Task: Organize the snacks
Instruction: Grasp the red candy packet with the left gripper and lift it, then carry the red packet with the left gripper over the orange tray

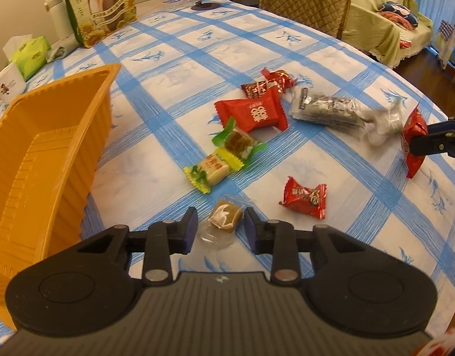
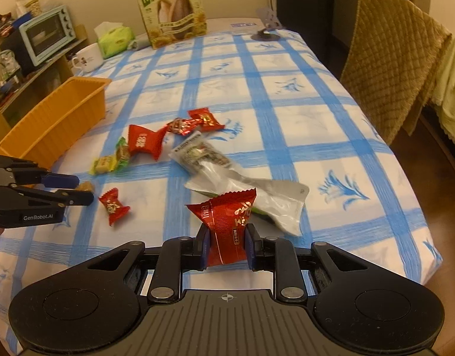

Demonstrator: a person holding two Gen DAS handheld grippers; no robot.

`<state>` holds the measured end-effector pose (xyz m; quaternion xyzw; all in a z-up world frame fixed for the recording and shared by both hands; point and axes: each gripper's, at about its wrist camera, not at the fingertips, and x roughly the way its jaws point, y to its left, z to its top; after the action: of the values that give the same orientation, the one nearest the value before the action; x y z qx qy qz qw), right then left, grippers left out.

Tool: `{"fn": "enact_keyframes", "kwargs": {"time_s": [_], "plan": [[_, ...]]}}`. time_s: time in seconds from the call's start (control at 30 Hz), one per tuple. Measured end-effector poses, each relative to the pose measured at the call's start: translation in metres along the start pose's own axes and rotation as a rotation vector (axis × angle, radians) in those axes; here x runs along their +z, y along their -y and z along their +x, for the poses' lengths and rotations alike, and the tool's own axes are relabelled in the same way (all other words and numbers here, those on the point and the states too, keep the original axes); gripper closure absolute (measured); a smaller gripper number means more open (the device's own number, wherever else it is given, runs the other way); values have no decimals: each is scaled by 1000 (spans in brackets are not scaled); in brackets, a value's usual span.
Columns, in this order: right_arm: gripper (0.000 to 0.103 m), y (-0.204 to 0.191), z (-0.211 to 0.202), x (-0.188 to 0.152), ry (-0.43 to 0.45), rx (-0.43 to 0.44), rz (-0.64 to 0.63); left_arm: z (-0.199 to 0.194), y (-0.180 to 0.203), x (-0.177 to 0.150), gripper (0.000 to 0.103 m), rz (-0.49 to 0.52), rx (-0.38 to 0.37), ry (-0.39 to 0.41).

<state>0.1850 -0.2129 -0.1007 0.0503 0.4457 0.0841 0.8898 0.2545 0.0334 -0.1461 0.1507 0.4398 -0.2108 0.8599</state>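
Straddling brown candy [image 1: 225, 216], left hand-held gripper [image 1: 221, 227] agape

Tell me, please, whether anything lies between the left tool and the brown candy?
Nothing visible does: the brown candy already sits on the cloth between the open left tool's fingers, untouched by either.

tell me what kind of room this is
Most likely a home dining or living area: a table under a blue checked tablecloth, a padded chair, a toaster oven on a shelf, and a covered sofa.
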Motion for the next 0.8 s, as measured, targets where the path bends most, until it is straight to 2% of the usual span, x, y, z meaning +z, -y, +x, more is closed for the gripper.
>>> {"fn": "enact_keyframes", "kwargs": {"time_s": [0.07, 0.17, 0.43, 0.67, 0.8], "plan": [[78, 2, -3, -2, -5, -5, 11, 1, 1, 1, 81, 10, -21, 0], [78, 0, -5, -2, -13, -5, 22, 1, 3, 2, 83, 28, -26, 4], [78, -13, -9, 7, 4, 20, 4, -9, -2, 2, 84, -8, -32, 4], [78, -33, -12, 24, 20, 71, -19, -48, -16, 0, 84, -80, -38, 44], [78, -55, -15, 36, 24, 124, -53, -75, -28, -3, 84, -122, -17, 73]]}}
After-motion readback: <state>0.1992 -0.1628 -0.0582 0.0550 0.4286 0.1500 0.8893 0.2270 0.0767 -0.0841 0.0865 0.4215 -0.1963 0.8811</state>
